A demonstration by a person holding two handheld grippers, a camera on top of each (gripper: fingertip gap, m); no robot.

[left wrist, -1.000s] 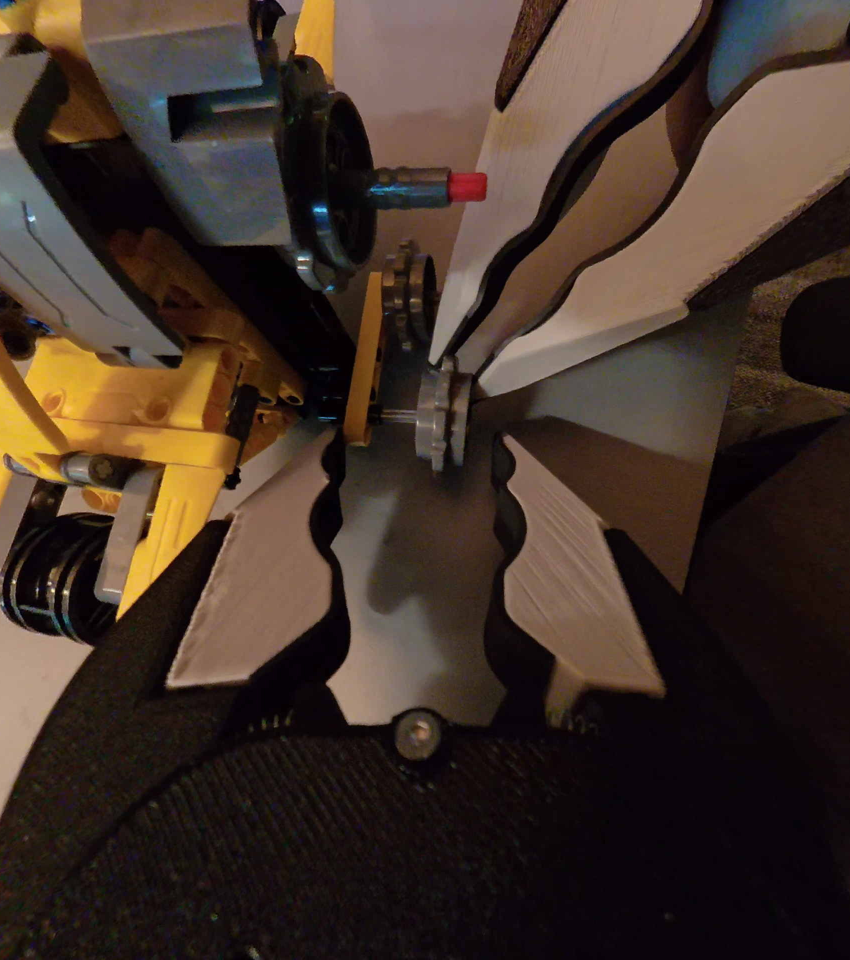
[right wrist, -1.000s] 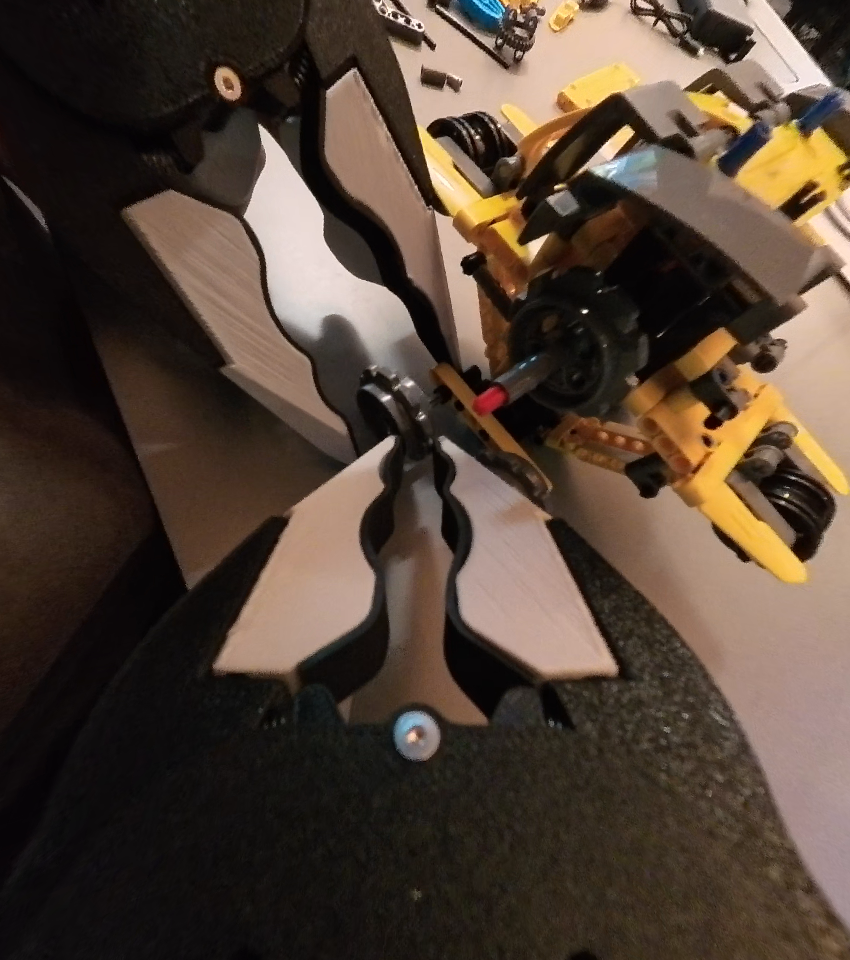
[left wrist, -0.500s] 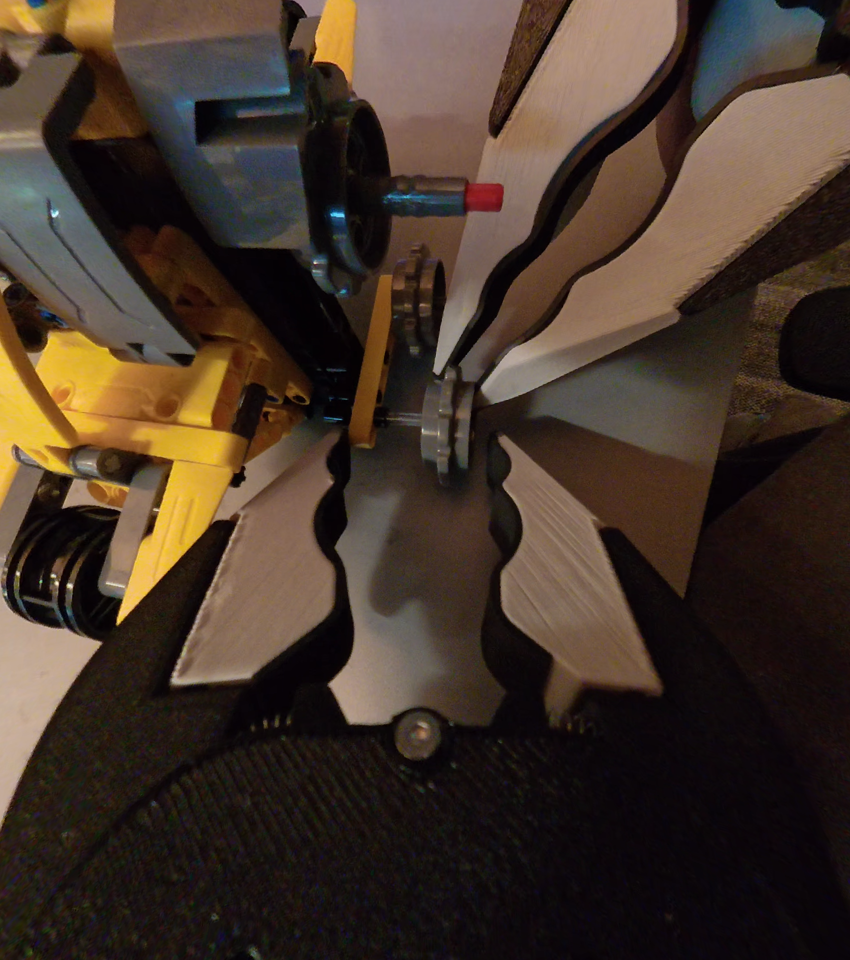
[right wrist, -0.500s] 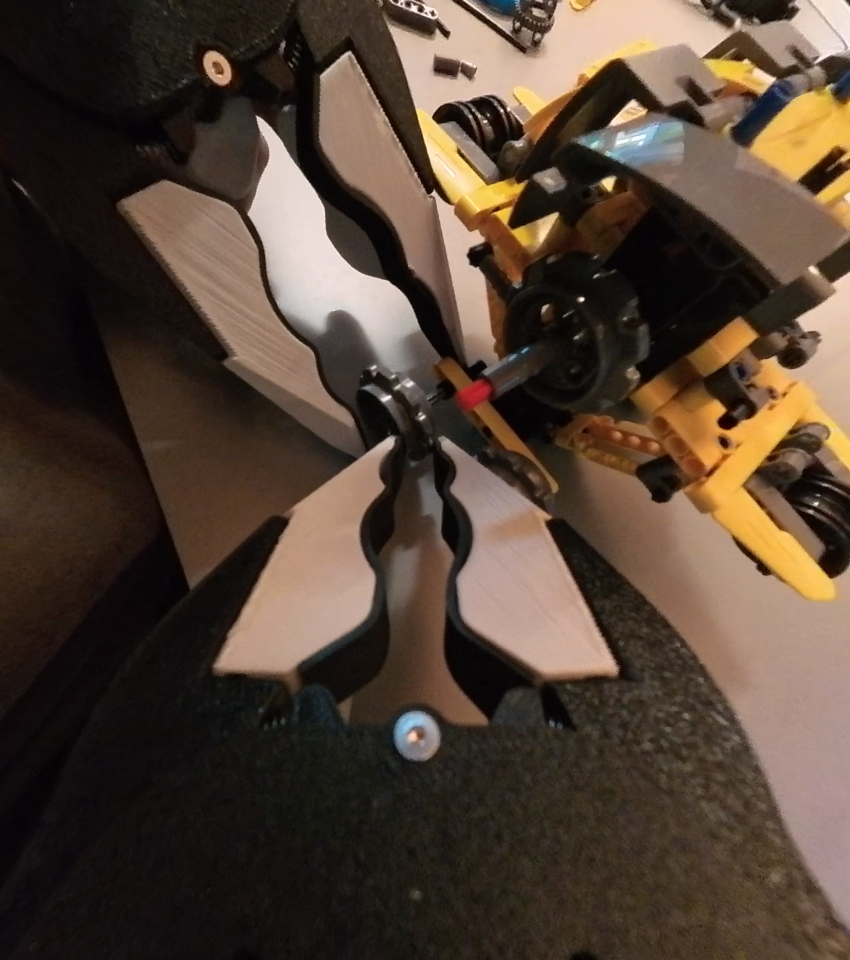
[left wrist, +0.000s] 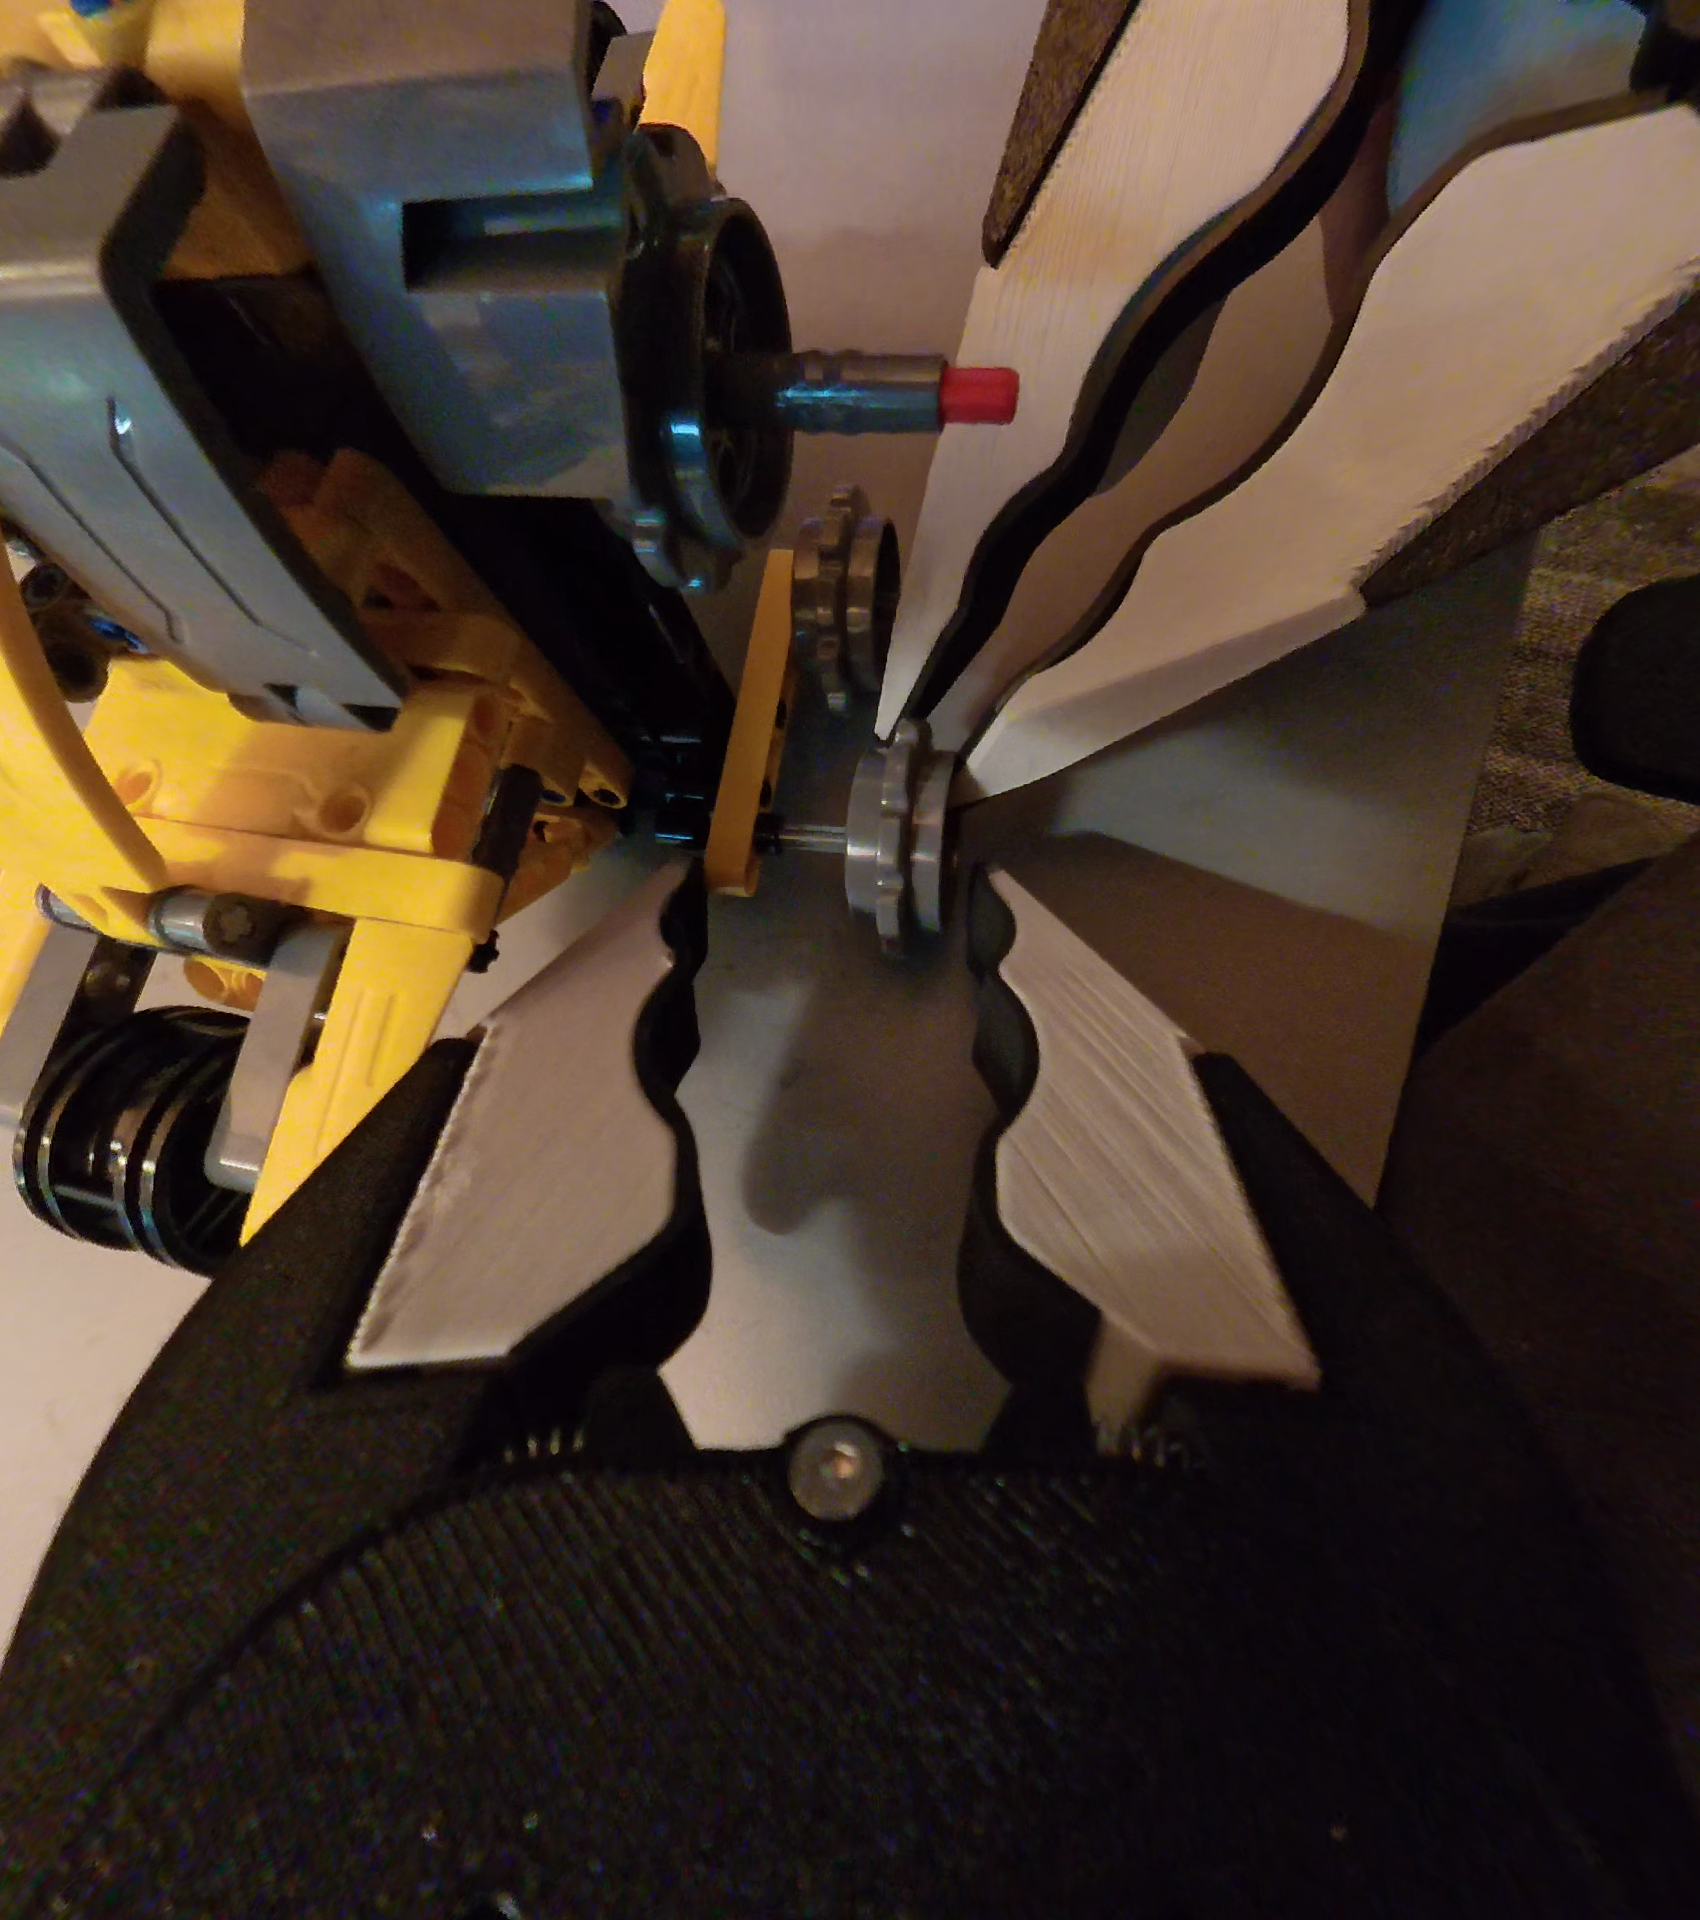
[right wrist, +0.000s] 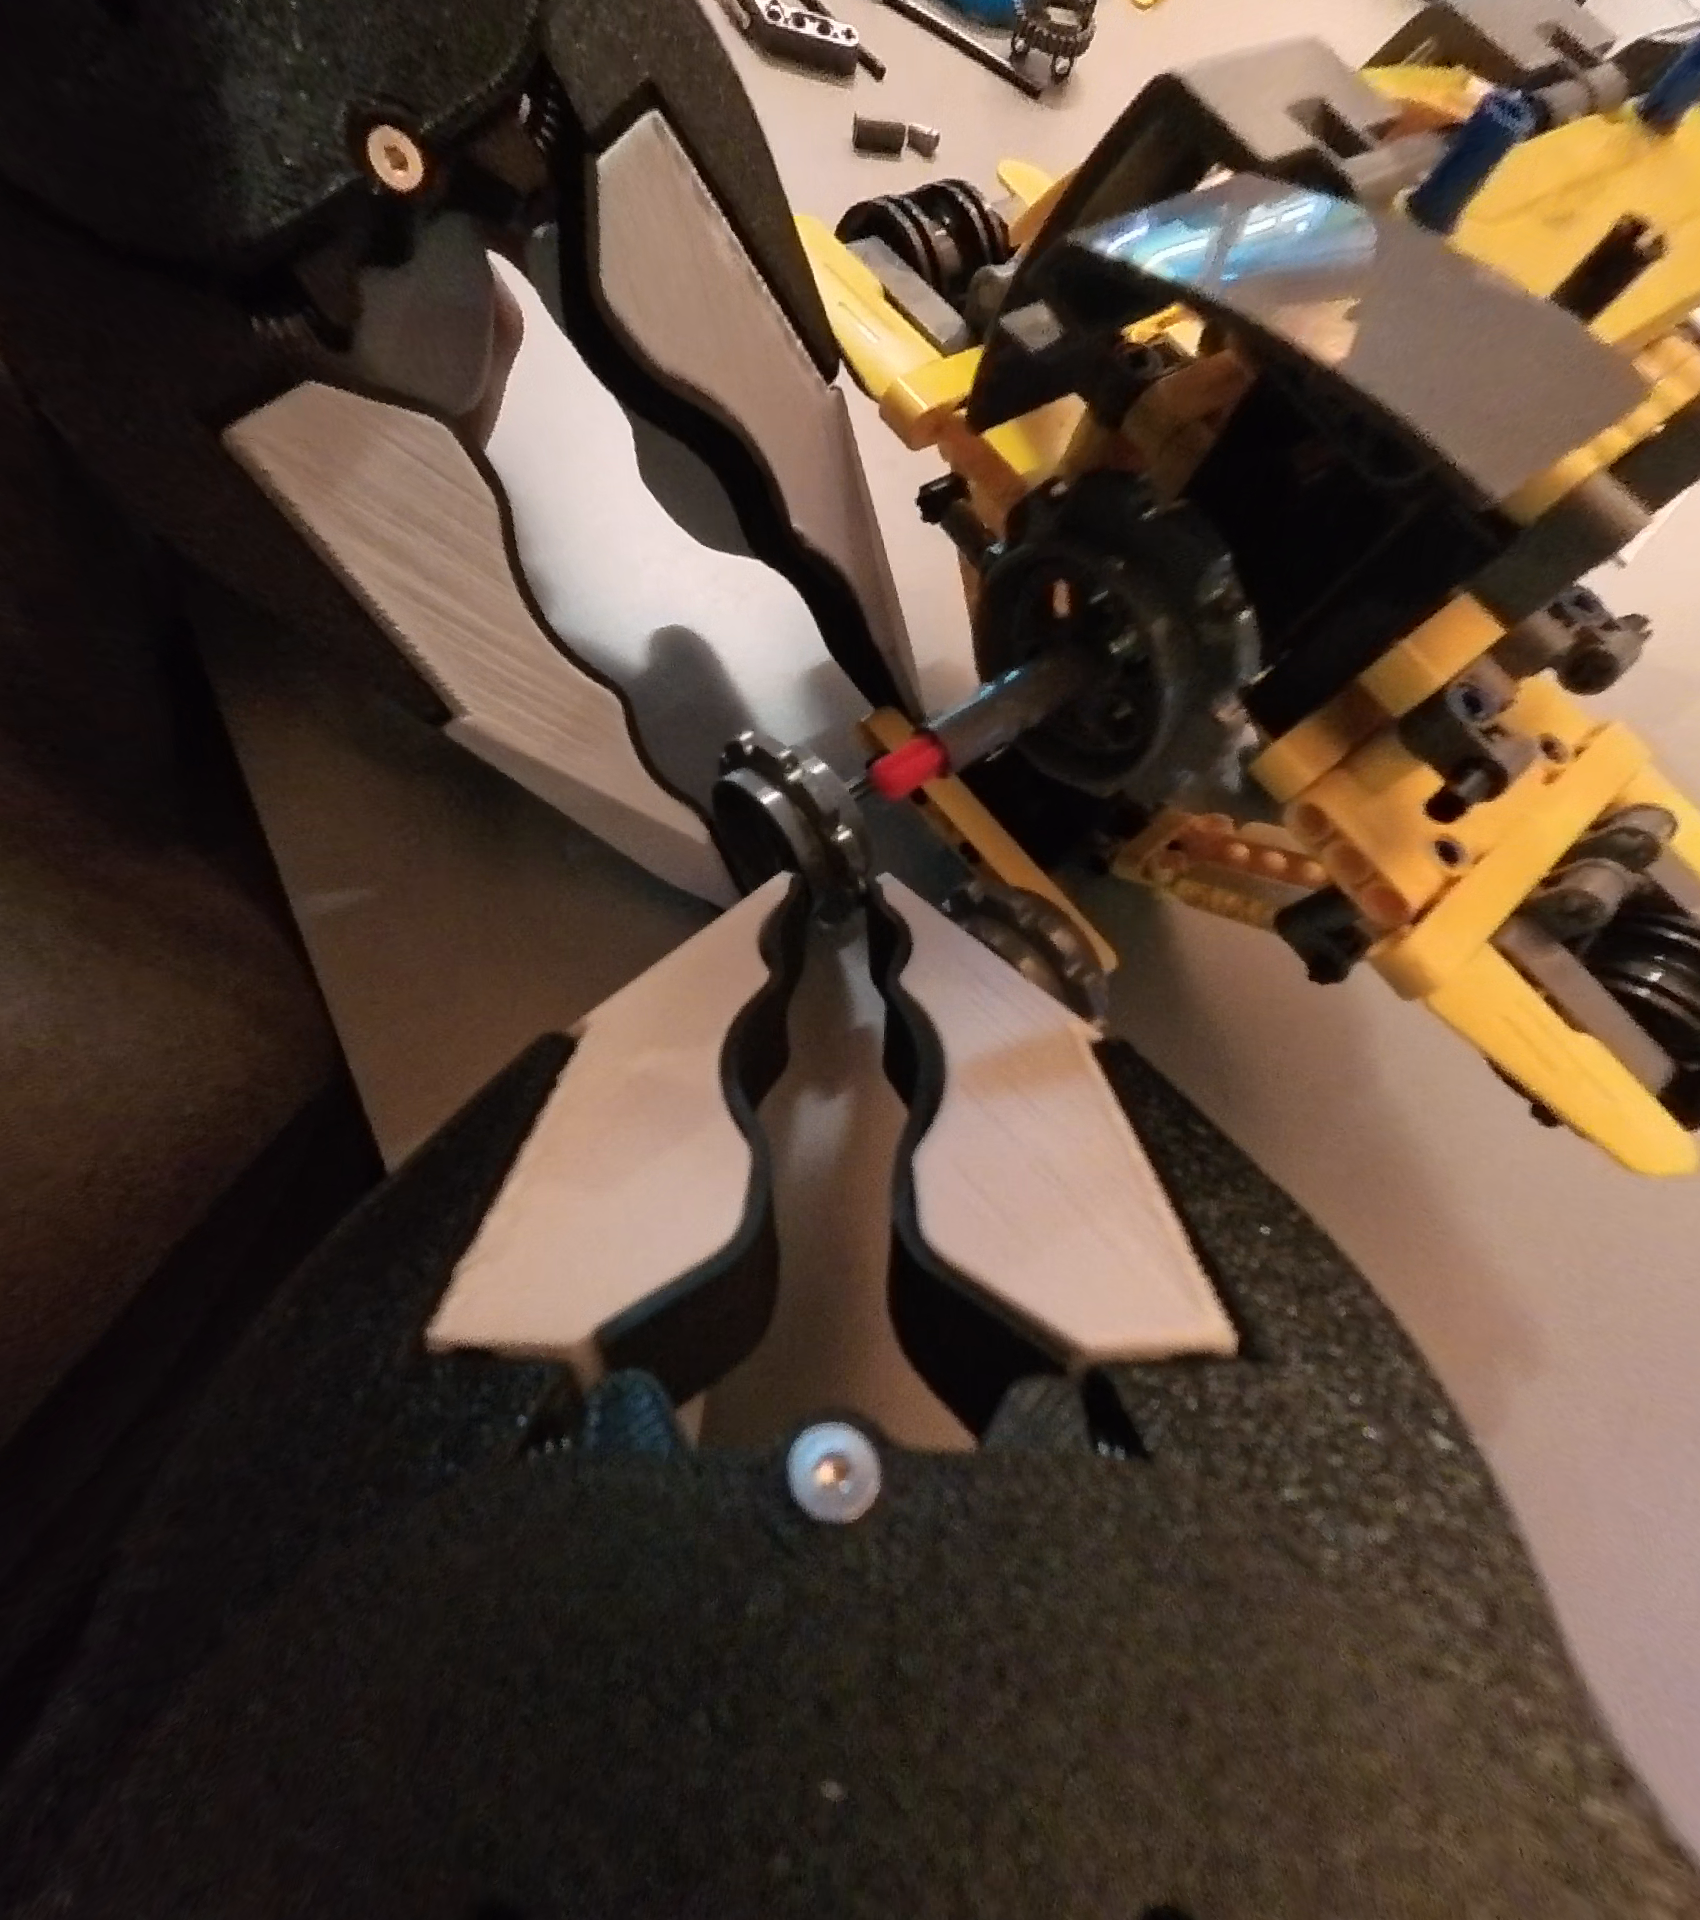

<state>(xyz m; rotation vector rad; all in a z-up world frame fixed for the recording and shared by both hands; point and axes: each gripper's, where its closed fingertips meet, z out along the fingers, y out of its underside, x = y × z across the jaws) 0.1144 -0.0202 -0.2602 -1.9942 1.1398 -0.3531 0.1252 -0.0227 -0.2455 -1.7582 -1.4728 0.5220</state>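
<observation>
The right gripper (right wrist: pixel 830 904) pinches a grey gear (left wrist: pixel 893 831) beside the yellow model (left wrist: pixel 233 769); the left gripper (left wrist: pixel 830 894) gapes wide around it

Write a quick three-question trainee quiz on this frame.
1. True or false: the left gripper is shut on the small grey toothed plastic gear.
2. The axle tip protruding from the black wheel hub of the yellow-and-grey brick-built vehicle is: A blue, B red, C green?
3. Fill in: the ___ gripper's fingers pinch the gear.
Key: 1 false, its fingers stand open; 2 B; 3 right gripper.
</observation>
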